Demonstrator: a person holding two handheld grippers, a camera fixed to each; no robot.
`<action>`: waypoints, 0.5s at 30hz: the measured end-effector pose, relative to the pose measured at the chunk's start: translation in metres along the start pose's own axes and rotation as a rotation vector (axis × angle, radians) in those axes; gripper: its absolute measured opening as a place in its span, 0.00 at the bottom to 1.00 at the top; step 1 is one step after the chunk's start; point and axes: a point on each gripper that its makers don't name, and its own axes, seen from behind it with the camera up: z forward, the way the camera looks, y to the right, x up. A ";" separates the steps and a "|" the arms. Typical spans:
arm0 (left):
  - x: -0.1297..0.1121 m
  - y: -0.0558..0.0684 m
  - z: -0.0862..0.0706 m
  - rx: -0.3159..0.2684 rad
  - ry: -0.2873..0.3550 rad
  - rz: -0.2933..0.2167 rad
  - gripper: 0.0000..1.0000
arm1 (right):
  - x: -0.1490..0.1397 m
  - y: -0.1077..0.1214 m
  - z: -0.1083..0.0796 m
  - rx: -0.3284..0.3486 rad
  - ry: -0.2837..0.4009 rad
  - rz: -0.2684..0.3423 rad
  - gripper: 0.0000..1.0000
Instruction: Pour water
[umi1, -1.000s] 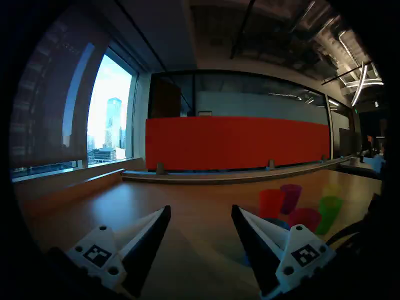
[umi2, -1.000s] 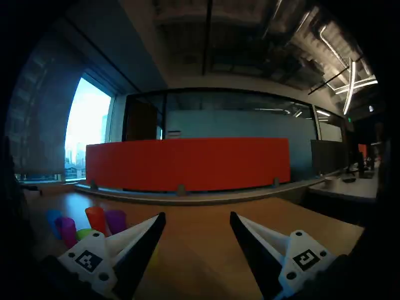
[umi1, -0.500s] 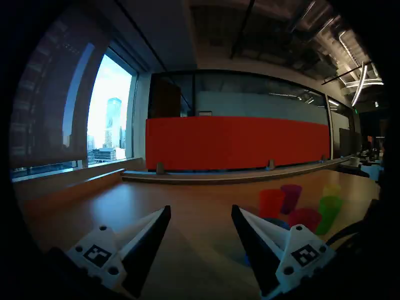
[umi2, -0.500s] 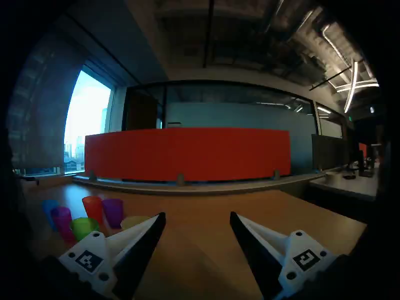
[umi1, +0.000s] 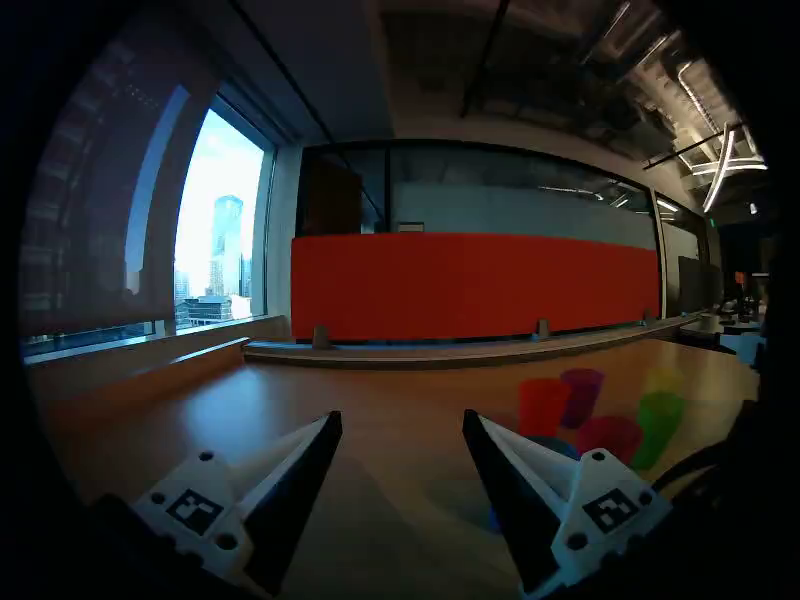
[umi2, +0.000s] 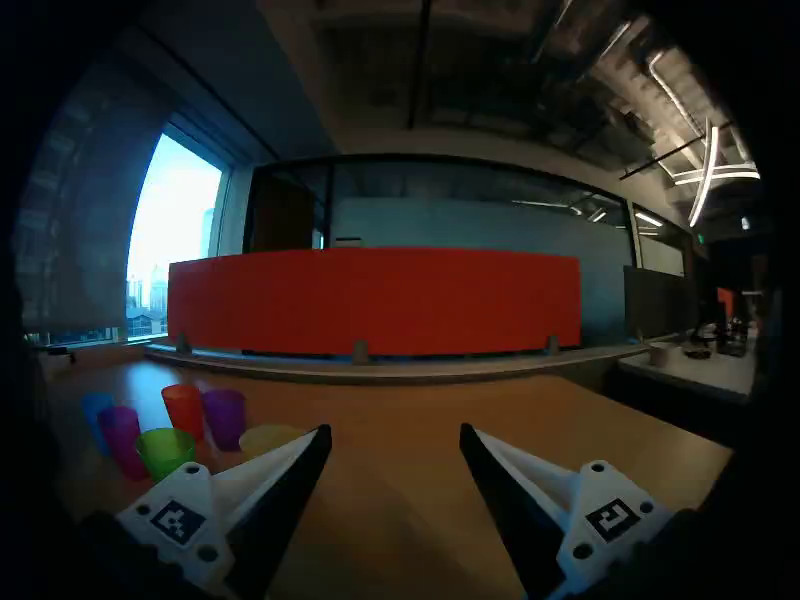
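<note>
At the far left of the left gripper view a window (umi1: 215, 250) glows bright. The left tongs (umi1: 400, 418) are released: the two fingers stand wide apart and level, low over the wooden desk (umi1: 300, 395), with bare desk between their tips. They grip nothing and point towards the red partition (umi1: 470, 285).

To their right, cups stand upright in a close cluster on the desk. From left to right there is a red cup (umi1: 543, 405), a blue cup (umi1: 558, 442) mostly hidden behind the right finger, a purple cup (umi1: 582, 390), a magenta cup (umi1: 610, 437), a green cup (umi1: 658, 425) and a yellow cup (umi1: 662, 380) behind the green one. That makes six, one of each colour.

In the right gripper view the six stand at the left, in this order: blue cup (umi2: 97, 410), magenta cup (umi2: 122, 435), green cup (umi2: 167, 450), red cup (umi2: 185, 408), purple cup (umi2: 225, 415) and yellow cup (umi2: 268, 438). The yellow one sits past the left fingertip.

The right tongs (umi2: 395, 432) are likewise released, spread wide and clasping nothing. They are held level above the desk and aimed at the partition. A second desk (umi2: 690, 375) lies at the far right.

Whether any cup holds water cannot be told.
</note>
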 end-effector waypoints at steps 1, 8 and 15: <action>0.000 0.000 0.000 0.000 0.000 0.000 0.90 | 0.000 0.000 0.000 0.000 0.000 0.000 0.99; 0.000 0.000 0.000 0.000 0.000 0.000 0.90 | -0.001 0.001 0.000 0.001 -0.002 0.001 0.99; 0.000 0.000 0.000 0.000 0.000 0.000 0.90 | -0.001 0.000 0.000 0.001 -0.003 0.001 0.99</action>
